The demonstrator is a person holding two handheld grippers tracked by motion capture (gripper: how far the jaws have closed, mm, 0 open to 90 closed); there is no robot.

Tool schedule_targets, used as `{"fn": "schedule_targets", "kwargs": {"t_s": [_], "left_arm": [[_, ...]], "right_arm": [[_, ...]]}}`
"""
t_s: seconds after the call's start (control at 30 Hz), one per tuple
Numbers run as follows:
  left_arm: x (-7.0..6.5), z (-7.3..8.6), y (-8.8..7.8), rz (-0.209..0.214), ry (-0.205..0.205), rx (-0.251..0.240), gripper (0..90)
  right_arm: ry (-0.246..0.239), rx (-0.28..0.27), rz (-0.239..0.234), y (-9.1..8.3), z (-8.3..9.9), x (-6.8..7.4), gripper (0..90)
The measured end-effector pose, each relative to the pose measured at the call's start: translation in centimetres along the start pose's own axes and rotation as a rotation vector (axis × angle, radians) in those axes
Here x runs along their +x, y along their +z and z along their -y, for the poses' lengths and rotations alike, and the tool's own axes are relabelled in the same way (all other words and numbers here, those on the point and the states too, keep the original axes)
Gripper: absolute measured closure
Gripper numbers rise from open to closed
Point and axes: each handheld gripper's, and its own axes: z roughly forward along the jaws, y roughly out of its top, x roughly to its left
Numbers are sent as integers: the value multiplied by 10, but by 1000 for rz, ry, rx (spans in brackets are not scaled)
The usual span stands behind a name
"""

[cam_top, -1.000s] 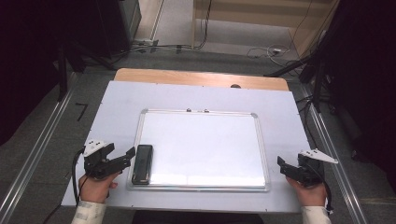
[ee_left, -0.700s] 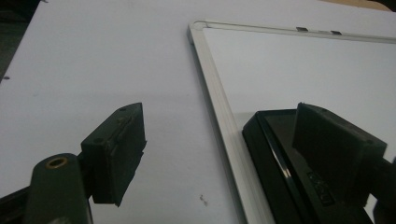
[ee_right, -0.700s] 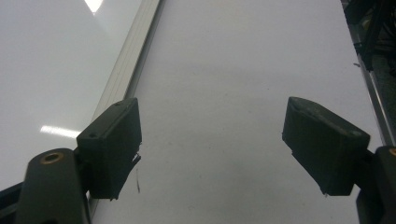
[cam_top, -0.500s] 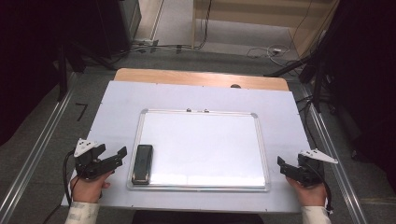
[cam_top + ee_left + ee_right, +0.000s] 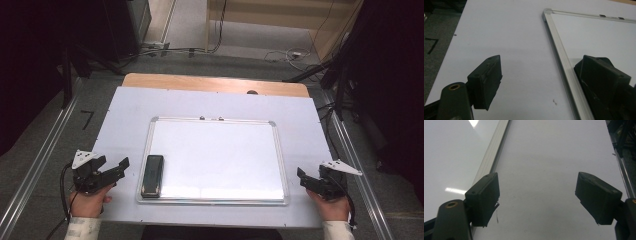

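A white whiteboard [image 5: 220, 150] with a silver frame lies flat in the middle of the table. A black eraser [image 5: 152, 175] rests on its near left corner. My left gripper [image 5: 120, 167] is held low over the table just left of the board and is open, with nothing between its fingers. In the left gripper view the gripper [image 5: 541, 72] straddles the board's left frame edge [image 5: 559, 50]. My right gripper [image 5: 302, 179] stands open and empty by the board's near right corner. In the right gripper view the gripper [image 5: 537, 195] looks over bare table beside the frame [image 5: 496, 147].
The table's white top [image 5: 125, 110] has a wooden strip [image 5: 215, 82] along its far edge. Metal rails [image 5: 45, 160] run down both sides. Cables [image 5: 280, 52] lie on the floor beyond the table, and dark equipment stands at the far left and right.
My left gripper has drawn back to the left, away from the eraser, toward the table's near left corner. The right gripper and the eraser have stayed put.
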Motion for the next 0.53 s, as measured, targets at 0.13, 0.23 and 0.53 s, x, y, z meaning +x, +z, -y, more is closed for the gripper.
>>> {"fn": "schedule_targets", "kwargs": {"t_s": [0.13,0.23,0.53], "left_arm": [[3,0,-1,-9,-7,0,181],[5,1,-1,-12,-11,0,181],[9,2,2,-28,-24,11,181]], "right_arm": [[0,-1,1,0,0,0,185],[0,0,0,0,0,0,185],[10,-23,-7,-1,1,-4,180]]}}
